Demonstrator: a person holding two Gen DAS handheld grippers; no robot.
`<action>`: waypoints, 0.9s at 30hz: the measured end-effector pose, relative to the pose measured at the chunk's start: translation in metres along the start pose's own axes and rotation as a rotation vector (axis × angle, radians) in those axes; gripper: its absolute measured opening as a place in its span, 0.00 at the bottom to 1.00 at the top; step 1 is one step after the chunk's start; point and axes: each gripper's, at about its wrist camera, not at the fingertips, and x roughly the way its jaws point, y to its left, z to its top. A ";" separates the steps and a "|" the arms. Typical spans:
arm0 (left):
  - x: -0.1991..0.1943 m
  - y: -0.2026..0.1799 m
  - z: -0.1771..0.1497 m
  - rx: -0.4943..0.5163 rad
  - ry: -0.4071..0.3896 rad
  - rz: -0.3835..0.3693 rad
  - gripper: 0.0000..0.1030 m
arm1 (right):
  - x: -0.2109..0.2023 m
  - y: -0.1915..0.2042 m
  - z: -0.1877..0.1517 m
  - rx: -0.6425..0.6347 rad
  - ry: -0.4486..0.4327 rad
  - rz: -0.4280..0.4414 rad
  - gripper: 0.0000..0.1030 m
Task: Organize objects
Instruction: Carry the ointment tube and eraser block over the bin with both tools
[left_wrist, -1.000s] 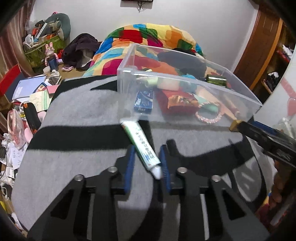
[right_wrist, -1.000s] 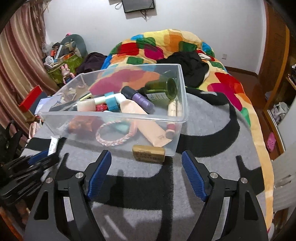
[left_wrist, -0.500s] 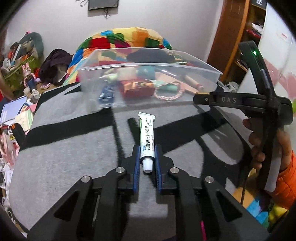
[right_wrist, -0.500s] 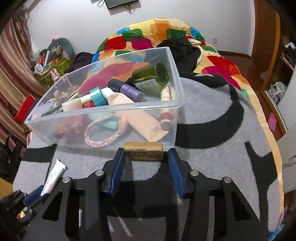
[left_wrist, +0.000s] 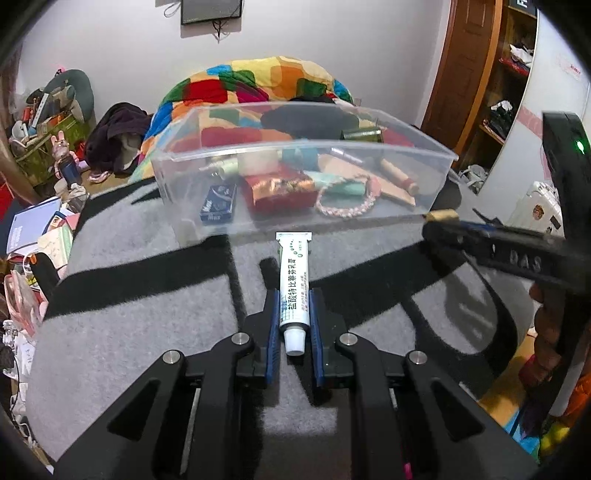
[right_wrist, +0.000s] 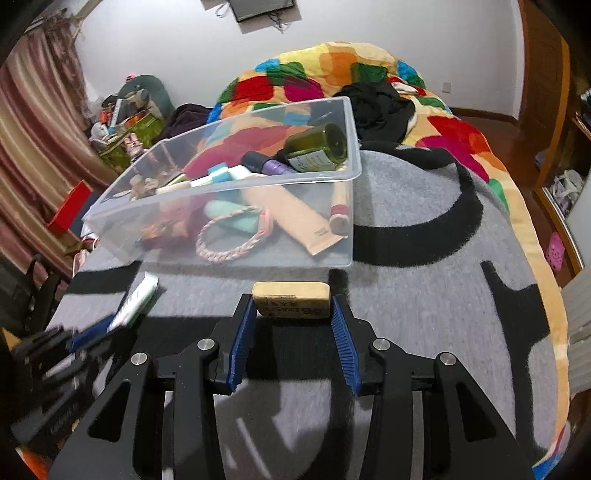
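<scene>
The left hand-held gripper (left_wrist: 293, 323) is clenched on a white squeeze tube with green and blue print (left_wrist: 293, 284), its blue pads pressed against both sides near the capped end. The cap points back toward the camera and the flat crimped end points at the near wall of a clear rectangular plastic bin (left_wrist: 424, 149), ending just short of it. The tube is held level above a grey blanket with broad black stripes (left_wrist: 129, 332) spread over the bed.

The right hand-held gripper (right_wrist: 292, 321) grasps a tan rectangular eraser-like block with dark lettering (right_wrist: 291, 299) by its two short ends, crosswise between the blue pads. The block sits just in front of the bin's near right corner; whether it touches the blanket cannot be told.

Inside the bin lie a dark green glass bottle (right_wrist: 317, 146) on its side, a purple cylindrical container with a black cap (right_wrist: 267, 165), a peach-coloured squeeze tube (right_wrist: 295, 218), a pink braided bracelet (right_wrist: 231, 238), a red foil packet (left_wrist: 284, 190) and a small dark blue box (left_wrist: 218, 204).

Beyond the bin a patchwork quilt of bright colours (right_wrist: 332, 66) is heaped with a black garment (right_wrist: 376, 103) on it.
</scene>
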 end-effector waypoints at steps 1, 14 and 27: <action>-0.003 0.000 0.001 -0.001 -0.008 0.001 0.14 | -0.002 0.002 -0.001 -0.014 -0.004 0.002 0.37; -0.046 -0.002 0.037 -0.029 -0.155 0.015 0.14 | -0.032 0.032 0.022 -0.110 -0.112 0.068 0.37; -0.032 0.005 0.084 -0.072 -0.208 0.012 0.14 | -0.052 0.037 0.071 -0.106 -0.220 0.083 0.37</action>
